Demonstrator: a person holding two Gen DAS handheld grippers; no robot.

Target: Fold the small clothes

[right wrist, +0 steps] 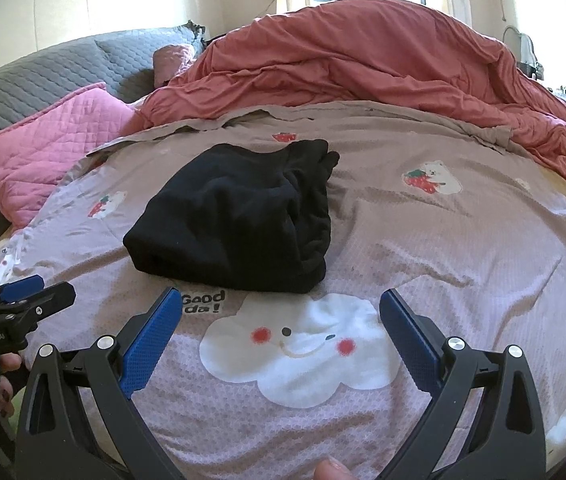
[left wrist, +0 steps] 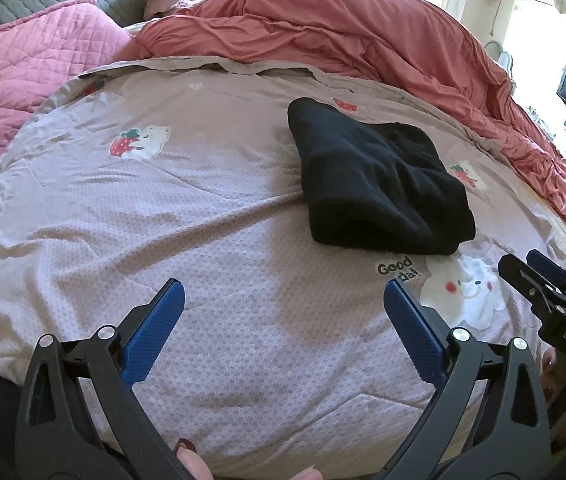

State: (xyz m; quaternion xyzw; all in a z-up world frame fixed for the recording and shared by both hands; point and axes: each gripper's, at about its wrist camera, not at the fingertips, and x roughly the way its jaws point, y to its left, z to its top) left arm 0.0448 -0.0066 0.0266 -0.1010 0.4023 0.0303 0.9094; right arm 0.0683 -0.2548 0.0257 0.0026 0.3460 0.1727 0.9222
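Left tongs (left wrist: 283, 300) spread wide, empty; right tongs (right wrist: 281, 308) likewise, hovering low over bed cover (right wrist: 483, 260). Black garment (right wrist: 239, 216) lies folded just beyond, mid-bed. Looks soft, light, thick fleece; likely slumps. Pinch near folded edge, both corners.

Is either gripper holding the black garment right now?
No: the black garment lies folded on the bedspread, apart from the open right gripper and the open left gripper.
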